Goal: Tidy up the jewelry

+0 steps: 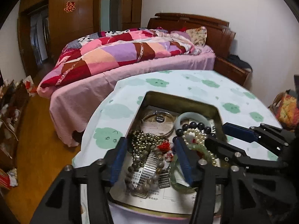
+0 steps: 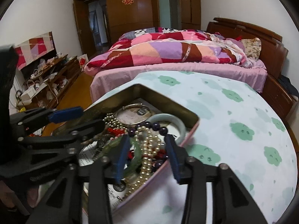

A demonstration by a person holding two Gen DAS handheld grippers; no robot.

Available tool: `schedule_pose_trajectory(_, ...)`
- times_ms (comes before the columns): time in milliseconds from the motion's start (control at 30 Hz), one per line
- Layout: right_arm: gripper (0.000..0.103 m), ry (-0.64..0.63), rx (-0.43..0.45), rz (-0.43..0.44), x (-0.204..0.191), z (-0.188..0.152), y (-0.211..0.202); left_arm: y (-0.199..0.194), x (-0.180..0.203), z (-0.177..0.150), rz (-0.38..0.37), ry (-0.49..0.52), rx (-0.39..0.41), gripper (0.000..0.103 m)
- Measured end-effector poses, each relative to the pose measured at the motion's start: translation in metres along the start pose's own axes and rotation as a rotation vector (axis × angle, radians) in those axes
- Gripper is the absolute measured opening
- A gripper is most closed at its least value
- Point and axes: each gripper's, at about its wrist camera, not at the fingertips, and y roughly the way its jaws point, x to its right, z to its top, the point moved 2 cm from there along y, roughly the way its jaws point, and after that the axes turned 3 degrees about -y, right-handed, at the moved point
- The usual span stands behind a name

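An open metal tin (image 1: 179,98) (image 2: 168,100) on a cloud-print tablecloth holds a jumble of jewelry. Inside lie a pearl strand (image 1: 196,134) (image 2: 149,145), a pale jade bangle (image 1: 190,117) (image 2: 168,119), a silver bangle (image 1: 158,117), gold beads (image 1: 145,140), a grey stone bracelet (image 1: 142,168), a metal watch band (image 1: 149,164) and a green bangle (image 1: 175,175). My left gripper (image 1: 150,143) (image 2: 92,116) hangs open over the tin's left half, its pads pressing on nothing. My right gripper (image 2: 147,140) (image 1: 214,133) is open over the pearls at the tin's right side.
The tablecloth (image 2: 233,121) stretches bare to the right of the tin. Behind the table stands a bed (image 1: 130,56) with a patchwork quilt and a wooden headboard. A cluttered low cabinet (image 2: 46,78) lines the left wall, and dark wardrobes (image 2: 140,9) fill the far end.
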Motion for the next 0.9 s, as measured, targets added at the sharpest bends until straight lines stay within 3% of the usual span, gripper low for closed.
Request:
schedule_pose_trajectory(500, 0.062, 0.014, 0.052, -0.041, -0.002, 0.004, -0.027, -0.036, -0.003, 0.005, 0.039, 0.005, 0.053, 0.062)
schedule_pose_trajectory(900, 0.064, 0.019, 0.078, -0.066, 0.0, 0.005, -0.039, -0.05, -0.002, 0.007, 0.038, 0.014, 0.08, 0.062)
